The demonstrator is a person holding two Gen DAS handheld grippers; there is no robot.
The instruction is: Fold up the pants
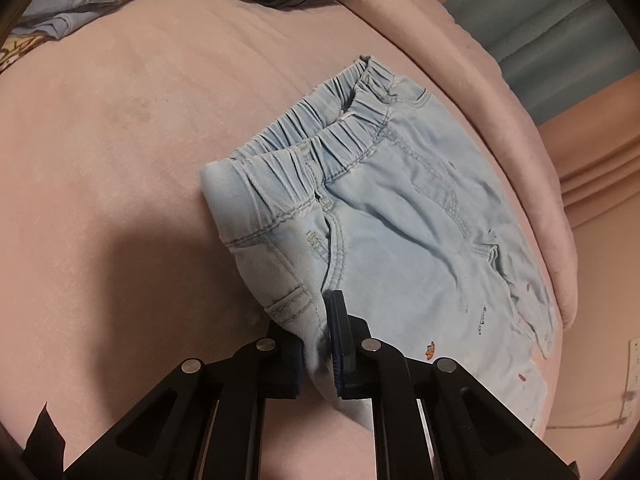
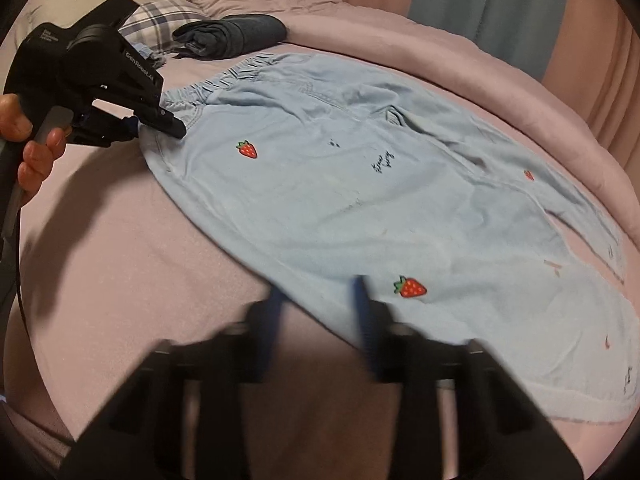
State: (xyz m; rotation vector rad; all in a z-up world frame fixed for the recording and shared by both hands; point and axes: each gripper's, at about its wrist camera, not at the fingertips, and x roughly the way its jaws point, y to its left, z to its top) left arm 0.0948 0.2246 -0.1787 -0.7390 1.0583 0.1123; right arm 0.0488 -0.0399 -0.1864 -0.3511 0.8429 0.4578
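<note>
Two claws work the pale blue strawberry-patched denim pants (image 2: 360, 184), which lie flat on the pink bed (image 2: 120, 260), their long axis running from the left claw (image 1: 318, 354), pinching the waist-side edge, toward the spread, blurred right claw (image 2: 320, 312) at the leg's near edge.

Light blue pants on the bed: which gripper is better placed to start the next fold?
Left. The left gripper is already shut on the pants near the waistband, so it can lift and carry that end. The right gripper is open and blurred at the leg edge, holding nothing.
</note>
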